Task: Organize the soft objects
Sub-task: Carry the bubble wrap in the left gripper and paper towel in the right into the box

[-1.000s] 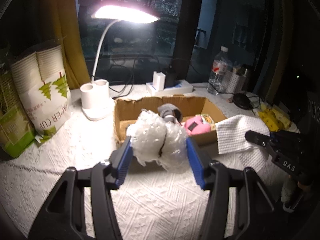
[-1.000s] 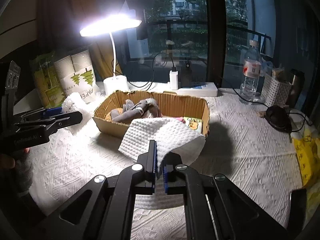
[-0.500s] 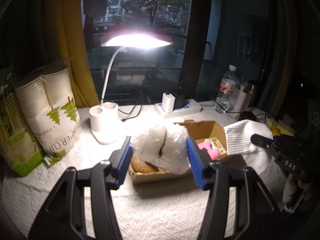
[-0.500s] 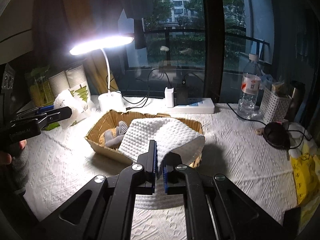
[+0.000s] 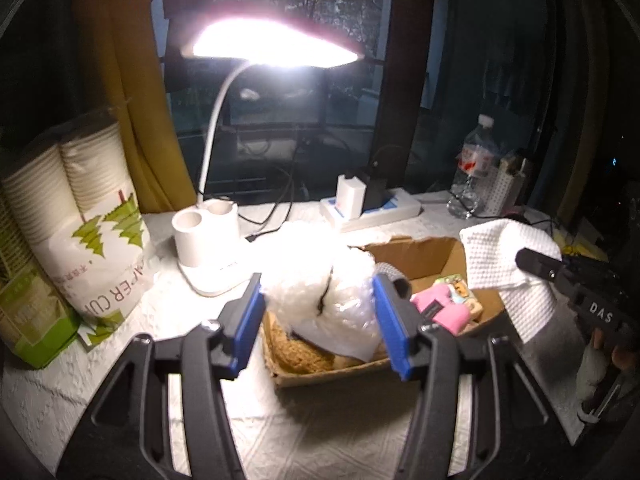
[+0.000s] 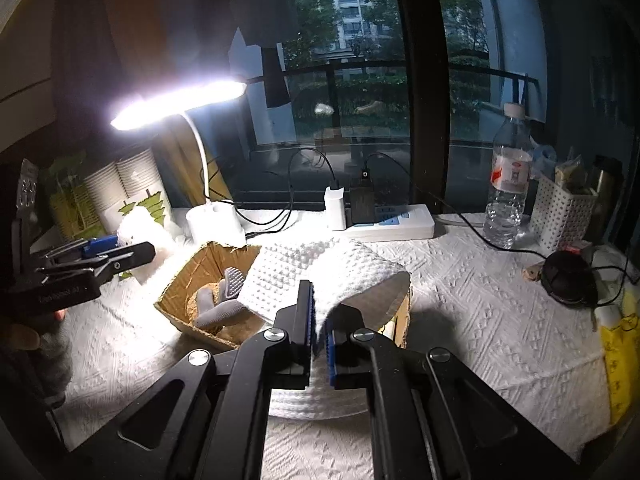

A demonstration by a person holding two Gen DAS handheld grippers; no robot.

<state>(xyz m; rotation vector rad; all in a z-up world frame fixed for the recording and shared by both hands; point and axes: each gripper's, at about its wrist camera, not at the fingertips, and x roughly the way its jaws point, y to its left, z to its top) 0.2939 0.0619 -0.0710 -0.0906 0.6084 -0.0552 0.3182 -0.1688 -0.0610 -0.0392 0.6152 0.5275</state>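
At frame centre, my left gripper [image 5: 318, 312] clamps the bubble wrap wad [image 5: 320, 276] directly above the cardboard box [image 5: 436, 252], while my right gripper [image 6: 319, 330] pinches the white cloth [image 6: 320, 268] draped over its right end.

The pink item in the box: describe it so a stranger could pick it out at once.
Start at the lit desk lamp and drop to the cardboard box on the table in front of it. The pink item lies inside near the right end, beside a small colourful printed pack; nothing else in the box is pink.
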